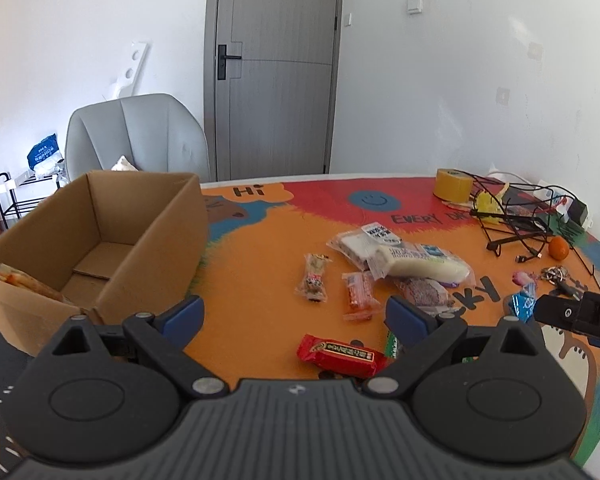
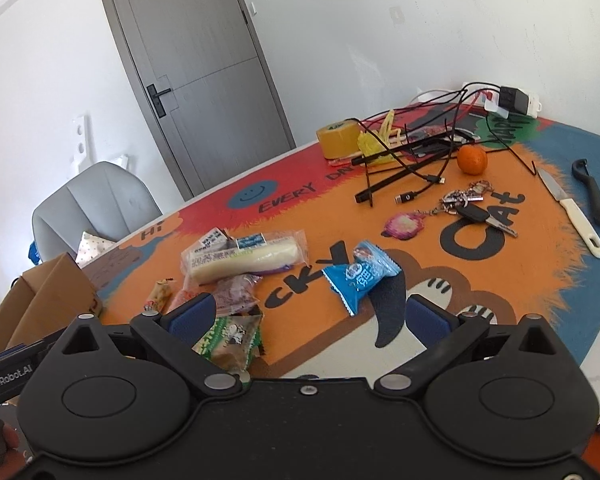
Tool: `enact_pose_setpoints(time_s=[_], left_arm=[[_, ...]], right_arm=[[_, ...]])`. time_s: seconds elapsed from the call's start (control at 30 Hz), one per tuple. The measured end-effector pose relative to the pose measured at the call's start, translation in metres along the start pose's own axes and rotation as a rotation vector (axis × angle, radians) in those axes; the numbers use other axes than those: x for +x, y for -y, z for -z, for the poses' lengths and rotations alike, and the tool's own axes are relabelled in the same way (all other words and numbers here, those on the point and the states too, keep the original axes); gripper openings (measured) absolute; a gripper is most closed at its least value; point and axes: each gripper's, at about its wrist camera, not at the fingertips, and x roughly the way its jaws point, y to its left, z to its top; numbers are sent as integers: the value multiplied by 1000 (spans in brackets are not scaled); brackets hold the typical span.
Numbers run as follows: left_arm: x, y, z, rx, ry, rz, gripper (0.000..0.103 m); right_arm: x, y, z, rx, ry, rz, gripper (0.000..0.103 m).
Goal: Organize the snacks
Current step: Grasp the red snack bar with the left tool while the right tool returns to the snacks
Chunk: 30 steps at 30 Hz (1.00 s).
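An open cardboard box stands at the left of the colourful table mat; an orange snack packet lies in its near corner. My left gripper is open and empty, above a red snack bar. Ahead lie a white roll in clear wrap, an orange stick packet and a small brown one. My right gripper is open and empty, with a blue packet just ahead and a green packet by its left finger. The white roll lies further off.
At the far right lie a yellow tape roll, tangled black cables, an orange fruit, keys, a knife and a black peeler. A grey chair stands behind the box.
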Motion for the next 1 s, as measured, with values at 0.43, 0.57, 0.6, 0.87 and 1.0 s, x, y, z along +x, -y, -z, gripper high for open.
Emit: enact_pose_setpoints(time_s=[0.43, 0.57, 0.6, 0.87, 1.0], left_arm=[[20, 1, 15, 9, -44, 9, 96], [25, -1, 18, 14, -48, 11, 95], [27, -1, 18, 13, -54, 13, 95], [42, 7, 23, 30, -77, 31, 95], [51, 10, 25, 35, -91, 46, 94]], right_arm=[[19, -24, 25, -34, -93, -57, 100], [26, -31, 32, -58, -123, -70, 88], [27, -32, 34, -63, -123, -73, 87], [26, -30, 36, -81, -120, -99, 80], [29, -29, 37, -82, -115, -110, 80]])
